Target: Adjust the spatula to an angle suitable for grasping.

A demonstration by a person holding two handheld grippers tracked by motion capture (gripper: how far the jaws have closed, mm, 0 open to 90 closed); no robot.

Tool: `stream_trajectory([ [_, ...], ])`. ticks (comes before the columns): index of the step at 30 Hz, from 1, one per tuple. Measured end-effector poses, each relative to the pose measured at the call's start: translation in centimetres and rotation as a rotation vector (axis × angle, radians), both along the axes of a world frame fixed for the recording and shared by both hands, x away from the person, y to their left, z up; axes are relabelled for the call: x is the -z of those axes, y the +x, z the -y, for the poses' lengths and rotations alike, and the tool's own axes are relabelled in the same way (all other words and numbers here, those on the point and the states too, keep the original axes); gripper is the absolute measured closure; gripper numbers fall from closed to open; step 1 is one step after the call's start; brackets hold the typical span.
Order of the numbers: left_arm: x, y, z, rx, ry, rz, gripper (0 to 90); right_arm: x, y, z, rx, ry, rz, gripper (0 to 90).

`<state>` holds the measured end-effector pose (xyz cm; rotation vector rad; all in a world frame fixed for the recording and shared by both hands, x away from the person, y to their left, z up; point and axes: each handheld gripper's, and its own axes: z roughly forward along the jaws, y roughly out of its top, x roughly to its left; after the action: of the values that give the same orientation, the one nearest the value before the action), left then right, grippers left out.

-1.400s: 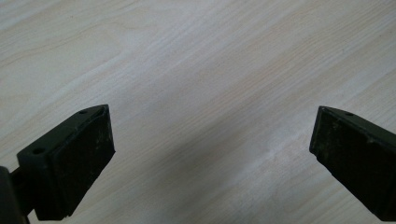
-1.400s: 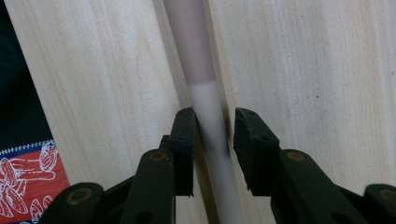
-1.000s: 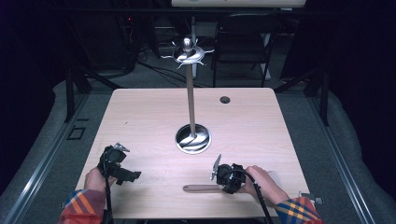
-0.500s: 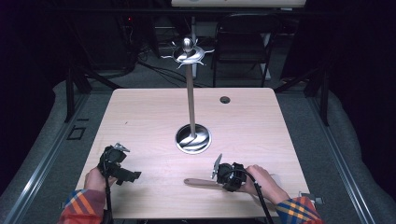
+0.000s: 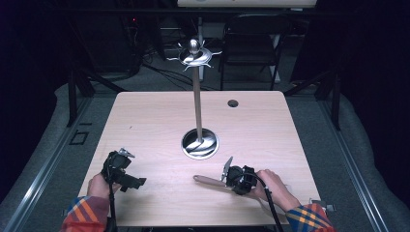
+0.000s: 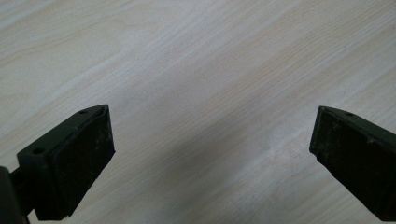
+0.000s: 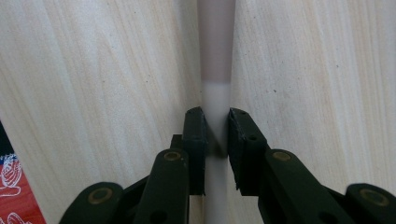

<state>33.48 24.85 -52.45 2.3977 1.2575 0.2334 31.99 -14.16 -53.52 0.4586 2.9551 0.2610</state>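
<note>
A long utensil with a brown handle lies at the table's front right and points left. My right gripper is shut on it. In the right gripper view its pads press both sides of the utensil's pale shaft, which turns brownish farther out. My left gripper rests at the front left. Its jaws stand wide open over bare wood, with nothing between them. A metal stand with a round base and a hooked top rises at the table's middle.
The wooden table has a small dark hole near its far right. A black chair and cables sit behind the table in the dark. Grey floor surrounds it.
The brown handle's free end has shifted a little toward the stand in the high view. Both hands have stayed where they were.
</note>
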Motion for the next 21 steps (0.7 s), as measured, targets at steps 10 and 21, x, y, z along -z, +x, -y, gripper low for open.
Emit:
stream_trajectory([
  [10, 0.01, 0.00, 0.02, -0.001, 0.000, -0.001, 0.0, -0.44, 0.28, 0.29, 0.039, 0.015, 0.040, 77.7],
  [21, 0.03, -0.02, 0.04, -0.001, 0.002, -0.004, 0.0, -0.84, 0.75, 0.84, 0.091, 0.065, 0.065, 77.8],
])
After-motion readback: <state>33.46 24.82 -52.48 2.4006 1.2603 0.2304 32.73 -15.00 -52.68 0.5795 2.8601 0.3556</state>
